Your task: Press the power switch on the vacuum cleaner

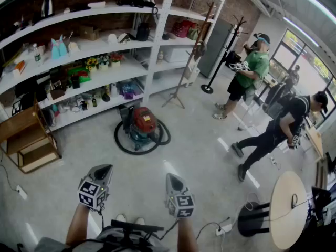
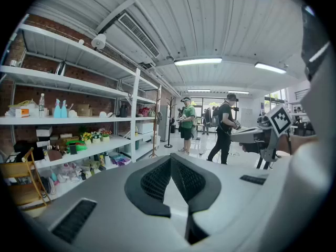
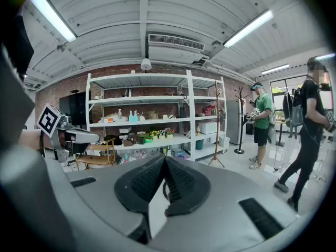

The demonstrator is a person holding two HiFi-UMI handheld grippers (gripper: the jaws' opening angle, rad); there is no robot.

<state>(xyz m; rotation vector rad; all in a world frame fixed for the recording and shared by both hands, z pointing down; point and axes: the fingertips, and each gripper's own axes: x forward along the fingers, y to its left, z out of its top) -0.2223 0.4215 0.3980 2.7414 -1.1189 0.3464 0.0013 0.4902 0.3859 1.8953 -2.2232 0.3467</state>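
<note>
The red-topped canister vacuum cleaner [image 1: 143,127] is standing on the pale floor with its black hose [image 1: 122,145] looping round its base. The tall white shelving unit [image 1: 159,41] is rising just behind the vacuum. Its power switch is too small to make out.

The left gripper [image 1: 105,168] and the right gripper [image 1: 172,177] are hanging side by side on the near side of the vacuum, well apart from it. Their noses are pointing out level across the room rather than down at it. In each gripper view the ribbed dark pads are meeting at the tips, left [image 2: 170,159] and right [image 3: 164,159], with nothing between them.

The approach looks not yet begun. The next move is probably calling for walking up to the vacuum, finding the switch on its red top and bringing one closed tip down onto it.
</note>
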